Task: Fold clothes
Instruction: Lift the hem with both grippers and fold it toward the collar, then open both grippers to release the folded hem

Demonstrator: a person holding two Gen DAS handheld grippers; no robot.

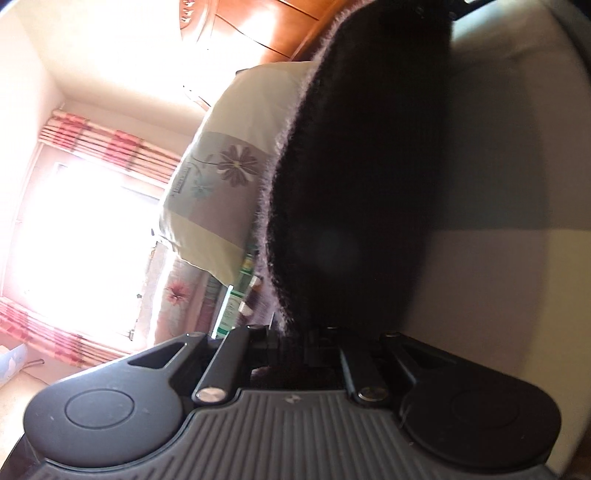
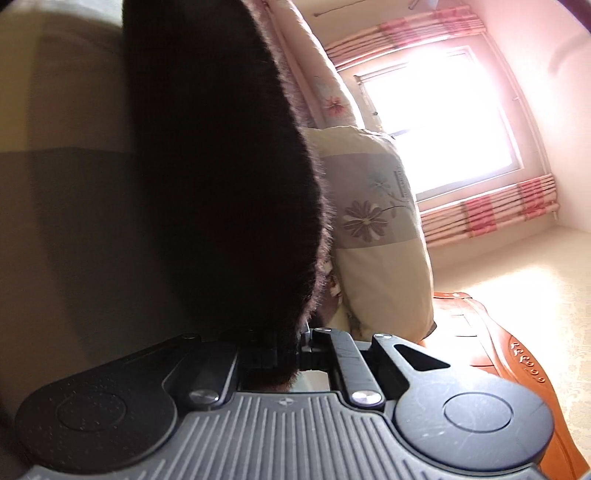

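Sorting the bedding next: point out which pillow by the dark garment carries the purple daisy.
The pale green pillow with the grey band bears the purple daisy, nearest the dark fuzzy garment. The pinkish pillow beyond shows a pink flower.

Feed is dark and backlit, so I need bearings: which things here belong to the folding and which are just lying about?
Job:
- dark fuzzy garment
- left gripper, shut on it
- right gripper, shut on it
- bed sheet beneath

Just lying about:
- flowered pillow
- striped curtains
- window
- wooden headboard

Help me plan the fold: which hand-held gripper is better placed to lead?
Neither clearly. The left hand-held gripper and right hand-held gripper each look closed on the dark fuzzy garment, raised over the bed.
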